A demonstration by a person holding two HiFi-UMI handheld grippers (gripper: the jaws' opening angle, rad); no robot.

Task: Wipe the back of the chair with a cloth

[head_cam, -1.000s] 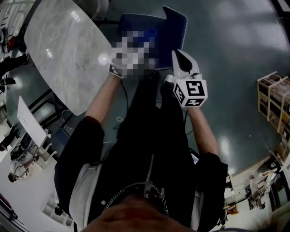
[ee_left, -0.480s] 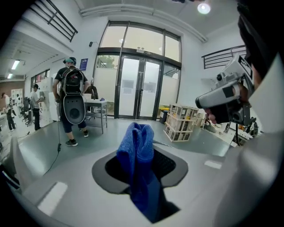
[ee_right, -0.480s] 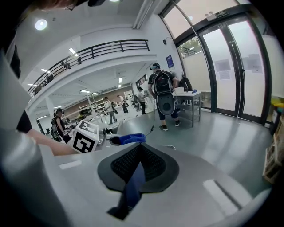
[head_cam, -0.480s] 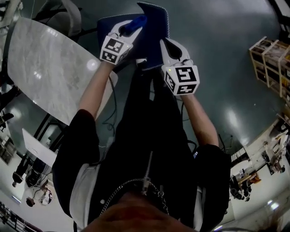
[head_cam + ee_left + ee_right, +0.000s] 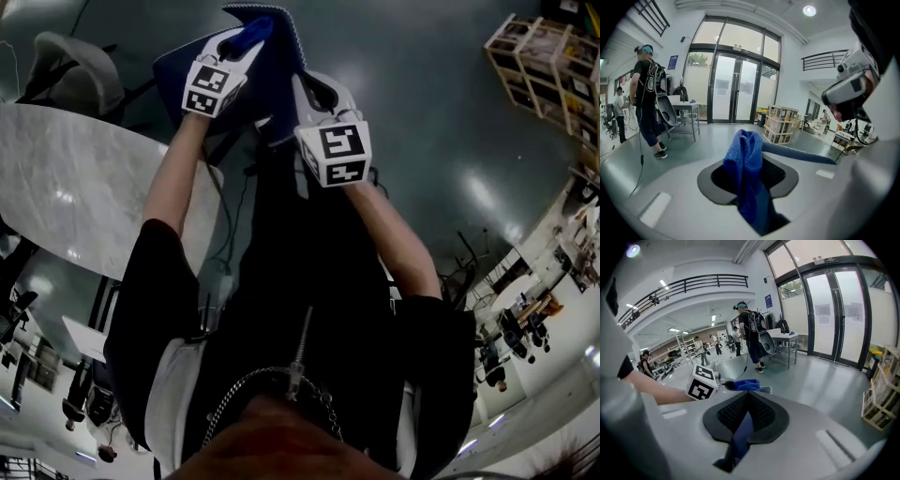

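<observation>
1. Two handheld grippers are raised in front of the person, each with one marker cube. The left gripper [image 5: 749,161] has its jaws pressed together on a blue cloth [image 5: 745,154], which sticks out bunched beyond the tips. The right gripper [image 5: 745,413] has its jaws clamped on a thin dark blue strip, apparently the edge of the chair back.
2. One dark, glossy floor [image 5: 422,122] fills most of the head view. A wide bare stretch lies to the right of the chair, between it and the crates.
3. One pale marble table [image 5: 84,197] with a curved edge sits at the left, under the person's left arm. Its edge comes close to the chair on that side.
4. One blue chair [image 5: 281,56] stands at the top of the head view, straight ahead of the person. The cloth is at the top edge of its back, just beside the right gripper's tips.
5. One grey chair [image 5: 80,84] stands behind the table, at the far left.
6. Wooden crates [image 5: 544,52] are stacked at the top right, well apart from the chair; their exact number is unclear.
7. Two people [image 5: 647,93] stand at the left in the left gripper view, near tall glass doors [image 5: 733,89].
</observation>
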